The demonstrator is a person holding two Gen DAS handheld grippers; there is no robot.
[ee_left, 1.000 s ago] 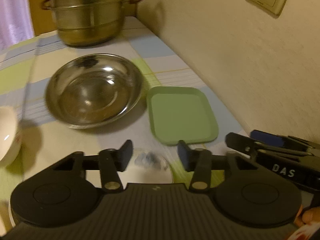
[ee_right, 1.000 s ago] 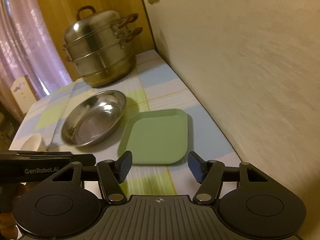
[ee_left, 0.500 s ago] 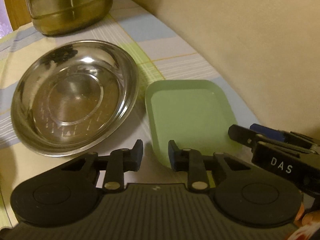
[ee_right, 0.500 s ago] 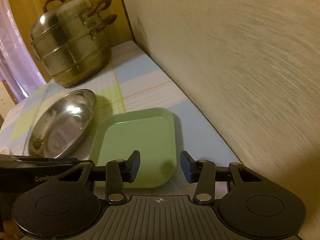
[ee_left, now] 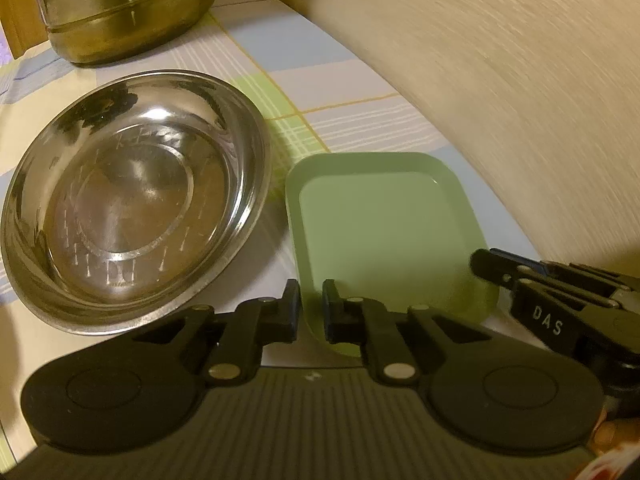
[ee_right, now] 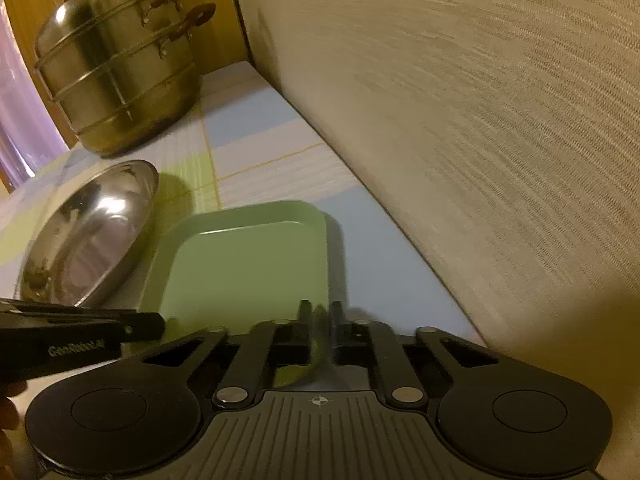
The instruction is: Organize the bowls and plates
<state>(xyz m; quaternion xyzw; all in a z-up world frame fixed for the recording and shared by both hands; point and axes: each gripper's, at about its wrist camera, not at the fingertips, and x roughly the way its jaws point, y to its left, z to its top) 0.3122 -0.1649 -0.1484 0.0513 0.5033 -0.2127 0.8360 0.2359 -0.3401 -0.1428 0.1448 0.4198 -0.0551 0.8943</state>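
A pale green square plate (ee_left: 380, 232) lies flat on the checked tablecloth, close to the wall. My left gripper (ee_left: 311, 305) is shut on the plate's near left rim, which shows green between the pads. In the right wrist view the same green plate (ee_right: 248, 264) fills the middle, and my right gripper (ee_right: 320, 317) is shut on its near right corner. A wide steel bowl (ee_left: 132, 192) sits just left of the plate, its rim almost touching it. The right gripper's fingers (ee_left: 496, 266) show side-on at the plate's right edge.
A stacked steel steamer pot (ee_right: 120, 68) stands at the back of the table beyond the steel bowl (ee_right: 88, 232). A beige wall (ee_right: 480, 120) runs along the plate's right side. The checked tablecloth (ee_left: 340, 80) lies bare between plate and pot.
Both grippers came forward and down to the green plate and closed on its near rim, the left on the left side, the right on the right corner.
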